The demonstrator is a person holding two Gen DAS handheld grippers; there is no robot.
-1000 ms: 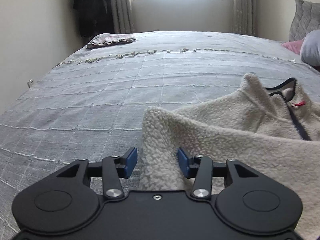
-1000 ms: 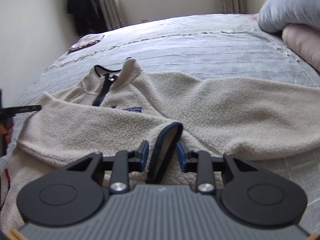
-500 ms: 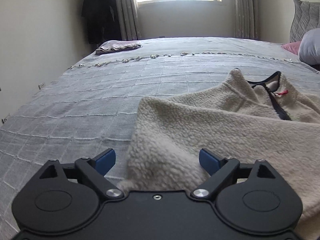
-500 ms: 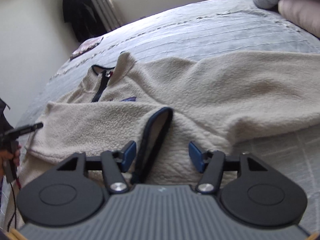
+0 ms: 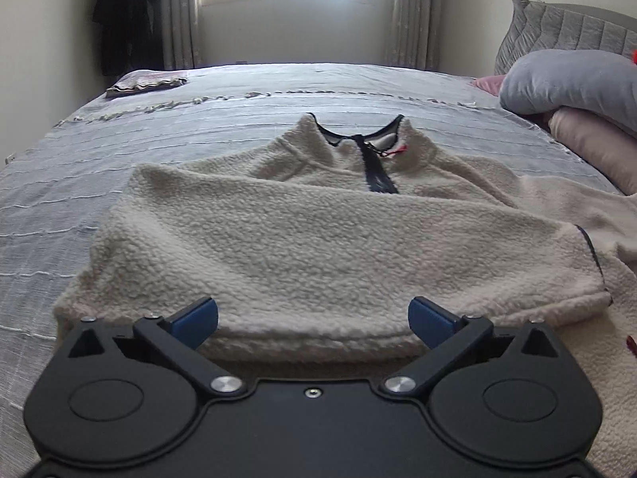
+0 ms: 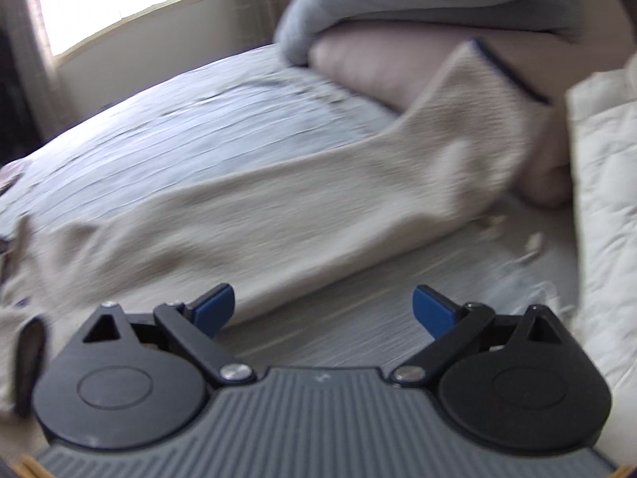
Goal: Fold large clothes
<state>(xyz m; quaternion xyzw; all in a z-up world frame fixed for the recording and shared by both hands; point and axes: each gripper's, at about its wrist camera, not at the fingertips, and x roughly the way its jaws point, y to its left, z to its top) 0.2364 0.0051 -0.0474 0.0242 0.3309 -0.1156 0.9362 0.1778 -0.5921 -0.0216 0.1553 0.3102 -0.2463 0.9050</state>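
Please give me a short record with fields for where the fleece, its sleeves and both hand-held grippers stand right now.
garment: cream fleece pullover lying on the grey bedspread, collar toward the window
folded sleeve: laid across the chest
other sleeve: stretched out toward the pink pillow, dark-trimmed cuff resting against it
left hand-held gripper: open, has just been opening, pads off the fleece
right hand-held gripper: open, has just been opening, nothing between its fingers
image quality: right wrist view blurred
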